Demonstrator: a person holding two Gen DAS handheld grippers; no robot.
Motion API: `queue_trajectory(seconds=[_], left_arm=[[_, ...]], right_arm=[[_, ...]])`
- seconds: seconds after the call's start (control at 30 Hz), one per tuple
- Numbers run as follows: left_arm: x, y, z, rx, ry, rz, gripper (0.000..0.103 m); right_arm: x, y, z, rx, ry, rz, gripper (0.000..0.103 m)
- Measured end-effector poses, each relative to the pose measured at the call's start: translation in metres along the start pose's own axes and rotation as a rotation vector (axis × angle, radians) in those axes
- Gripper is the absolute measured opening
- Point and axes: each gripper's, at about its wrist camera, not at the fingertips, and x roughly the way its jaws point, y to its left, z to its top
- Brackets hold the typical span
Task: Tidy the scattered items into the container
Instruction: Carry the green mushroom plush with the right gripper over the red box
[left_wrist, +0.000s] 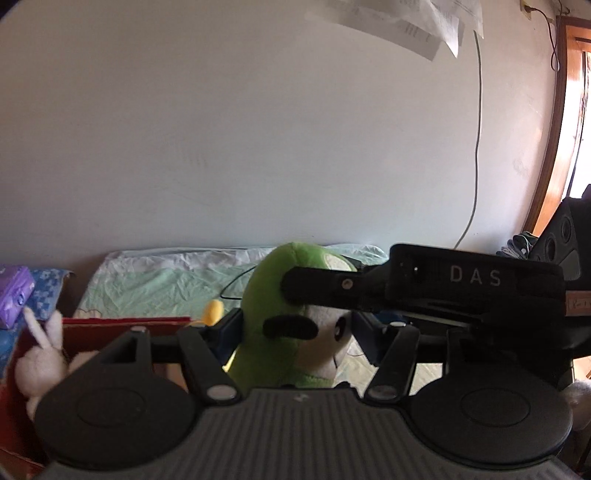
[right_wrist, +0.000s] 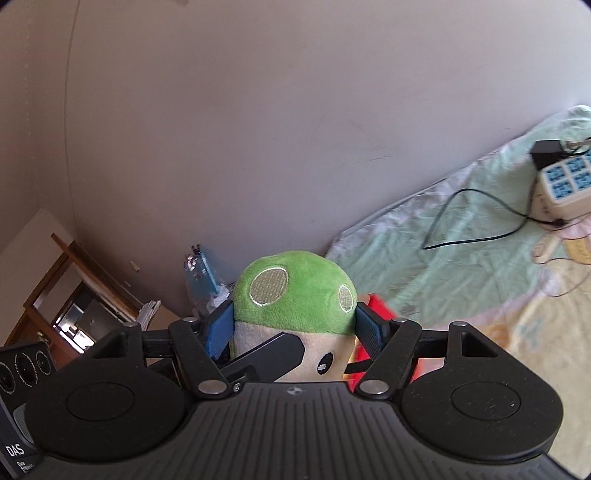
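Observation:
A green-capped mushroom plush with a white face is held up in the air by both grippers. My left gripper is shut on the plush, its blue pads pressed on either side. My right gripper is also shut on the plush, blue pads against the cap's sides. A finger of the other gripper crosses the plush's face in each view. The red box lies below left, with a white rabbit plush in it. The box's red edge also shows in the right wrist view.
A bed with a pale green sheet lies beyond the box. On it are a power strip with a black cable. A yellow toy sits behind the plush. Purple and blue packs stand at left. A wall rises behind.

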Motion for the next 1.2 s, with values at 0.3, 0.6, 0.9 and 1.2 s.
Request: queue_trajectory(seconds=[0.3, 0.6, 0.9, 1.2], left_arm=[[-0.034, 0.102, -0.023, 0.019, 0.011, 0.144, 0.066], [-0.036, 0.177, -0.048, -0.022, 0.079, 0.128, 0.066], [-0.039, 0.199, -0.07, -0.021, 0.162, 0.063, 0.066], [-0.026, 0.203, -0.087, 0.011, 0.212, 0.041, 0.066]], right_arm=[[0.085, 0.089, -0.05, -0.273, 0.019, 0.024, 0.072], [0.142, 0.118, -0.1, -0.445, -0.014, 0.006, 0.071], [0.158, 0.128, -0.123, -0.494, 0.024, -0.051, 0.071], [0.173, 0.144, -0.124, -0.62, 0.135, -0.115, 0.071]])
